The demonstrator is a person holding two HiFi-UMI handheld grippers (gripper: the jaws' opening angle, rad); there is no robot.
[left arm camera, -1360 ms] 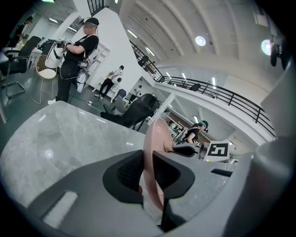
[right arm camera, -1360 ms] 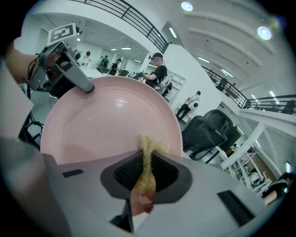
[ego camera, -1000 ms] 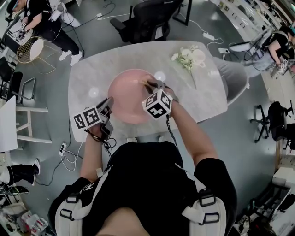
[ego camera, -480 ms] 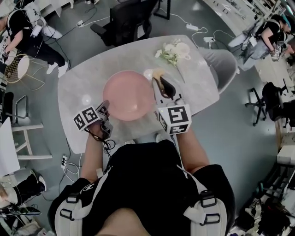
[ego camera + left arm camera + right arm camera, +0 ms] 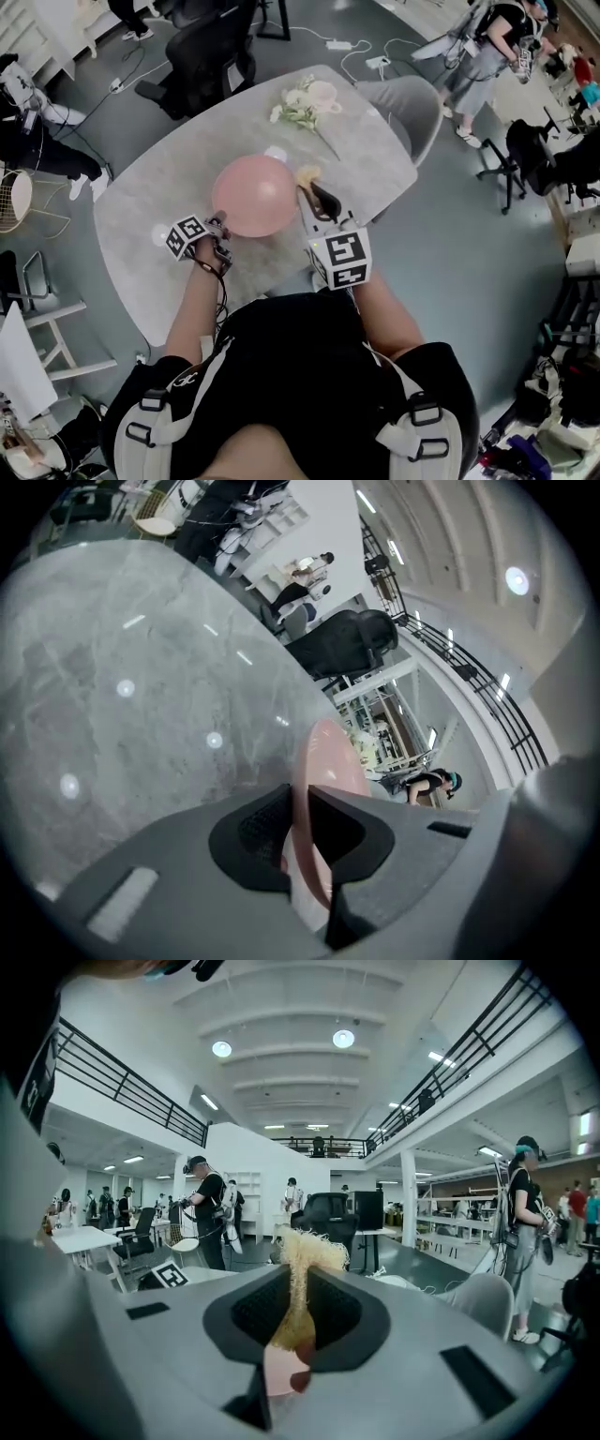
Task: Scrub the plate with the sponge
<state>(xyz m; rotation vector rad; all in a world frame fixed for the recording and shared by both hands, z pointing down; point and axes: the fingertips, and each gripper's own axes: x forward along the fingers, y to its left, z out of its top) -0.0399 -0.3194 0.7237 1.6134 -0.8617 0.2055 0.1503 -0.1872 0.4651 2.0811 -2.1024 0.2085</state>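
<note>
Grippers both loaded. Left gripper (image 5: 298, 803) is nearly closed, pinching the near-left rim of the pink plate (image 5: 330, 752), which runs edge-on between the pads. In the head view the plate sits mid-desk on the grey marble desk (image 5: 141, 225); whether the gripped edge is raised off the surface, I cannot tell. Right gripper (image 5: 298, 1279) is clamped on the sponge (image 5: 302, 1246), a pale, fibrous tuft sticking out past the jaw tips. From above, the sponge sits just beside the plate's right rim, seemingly not on its face. The right gripper view looks out across the room with no plate in it, so the sponge reads as lifted clear and aimed away. A bunch of white flowers (image 5: 302, 101) lies at the far end of the desk, well apart from the work. Step in hand, by my reading: a gap in the scrubbing, plate steadied, sponge off the surface. Next move calls for tipping the right gripper down and leftward, landing the sponge on the plate's face and rubbing across it. The left gripper's hold on the rim keeps the plate from sliding under that pressure.
</note>
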